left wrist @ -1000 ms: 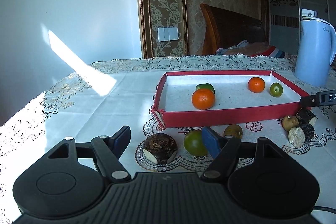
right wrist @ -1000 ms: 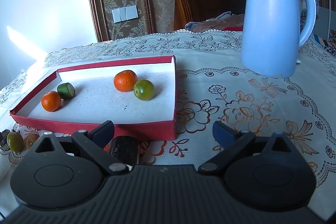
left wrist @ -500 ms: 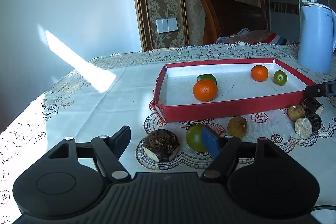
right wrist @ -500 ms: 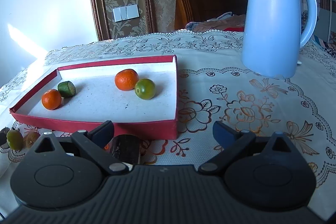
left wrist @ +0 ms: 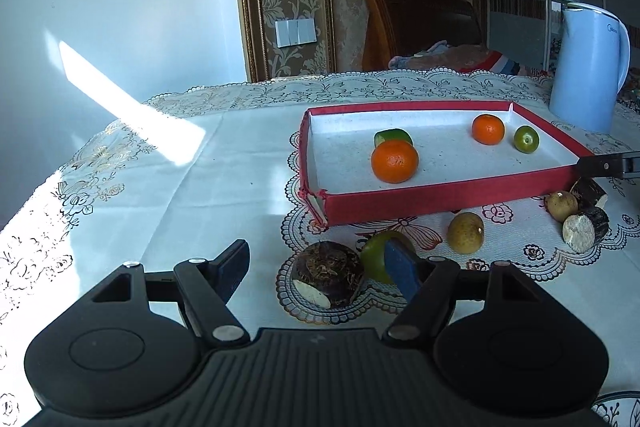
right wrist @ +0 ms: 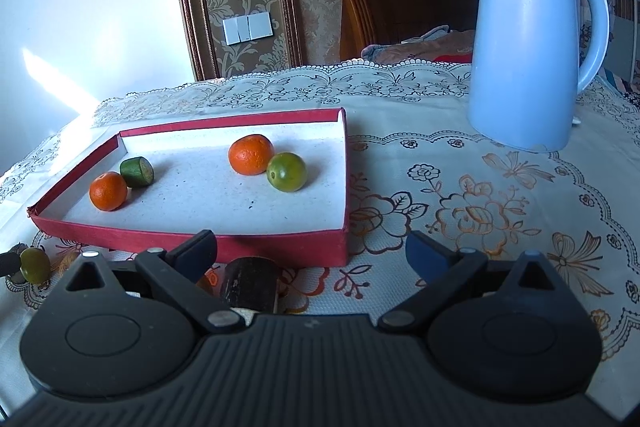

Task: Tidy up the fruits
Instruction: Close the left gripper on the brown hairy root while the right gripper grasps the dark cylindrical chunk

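Observation:
A red tray (left wrist: 440, 195) holds two oranges (left wrist: 395, 161) (left wrist: 488, 129), a green fruit (left wrist: 526, 139) and a cut green piece (left wrist: 393, 136). In front of it on the cloth lie a dark brown husked piece (left wrist: 328, 273), a green fruit (left wrist: 374, 253), two tan fruits (left wrist: 465, 231) (left wrist: 561, 205) and dark cut stubs (left wrist: 585, 229). My left gripper (left wrist: 318, 267) is open; the husked piece lies between its fingers and the green fruit is behind its right finger. My right gripper (right wrist: 310, 255) is open, with a dark stub (right wrist: 250, 283) lying by its left finger, untouched.
A pale blue kettle (right wrist: 528, 47) stands at the back right of the table. The tray's (right wrist: 200, 239) near wall runs just ahead of the right gripper. A wooden chair (left wrist: 412, 23) stands behind the table. Bare cloth (left wrist: 160, 187) spreads left of the tray.
The left gripper has shifted a little sideways and turned, so the fruits before it sit slightly further right in its view. The right gripper has kept still.

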`<action>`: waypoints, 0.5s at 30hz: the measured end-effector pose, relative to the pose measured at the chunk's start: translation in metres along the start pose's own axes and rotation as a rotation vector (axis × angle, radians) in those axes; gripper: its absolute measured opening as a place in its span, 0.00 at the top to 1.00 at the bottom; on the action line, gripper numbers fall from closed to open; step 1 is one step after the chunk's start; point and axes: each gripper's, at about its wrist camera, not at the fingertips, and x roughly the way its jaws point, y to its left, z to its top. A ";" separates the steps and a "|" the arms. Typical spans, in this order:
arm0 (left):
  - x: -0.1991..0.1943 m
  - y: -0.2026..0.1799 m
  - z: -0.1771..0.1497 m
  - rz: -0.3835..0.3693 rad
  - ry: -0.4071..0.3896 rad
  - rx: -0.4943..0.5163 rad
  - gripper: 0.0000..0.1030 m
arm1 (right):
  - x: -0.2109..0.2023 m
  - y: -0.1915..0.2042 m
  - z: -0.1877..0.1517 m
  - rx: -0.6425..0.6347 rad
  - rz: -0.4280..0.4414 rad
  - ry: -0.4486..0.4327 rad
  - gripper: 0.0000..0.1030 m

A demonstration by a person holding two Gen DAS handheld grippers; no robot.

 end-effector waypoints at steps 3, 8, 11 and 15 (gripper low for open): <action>-0.004 0.011 -0.001 -0.042 0.007 0.006 0.28 | 0.000 -0.001 0.000 0.002 -0.003 0.000 0.02; -0.009 0.026 -0.008 -0.021 0.019 -0.014 0.28 | 0.000 0.001 0.000 -0.005 0.005 0.004 0.02; -0.003 0.019 -0.005 -0.011 0.036 0.012 0.28 | -0.001 0.003 -0.001 -0.017 0.001 -0.001 0.02; 0.006 0.000 -0.002 0.025 0.052 0.076 0.28 | 0.001 0.001 -0.001 -0.004 -0.002 0.008 0.02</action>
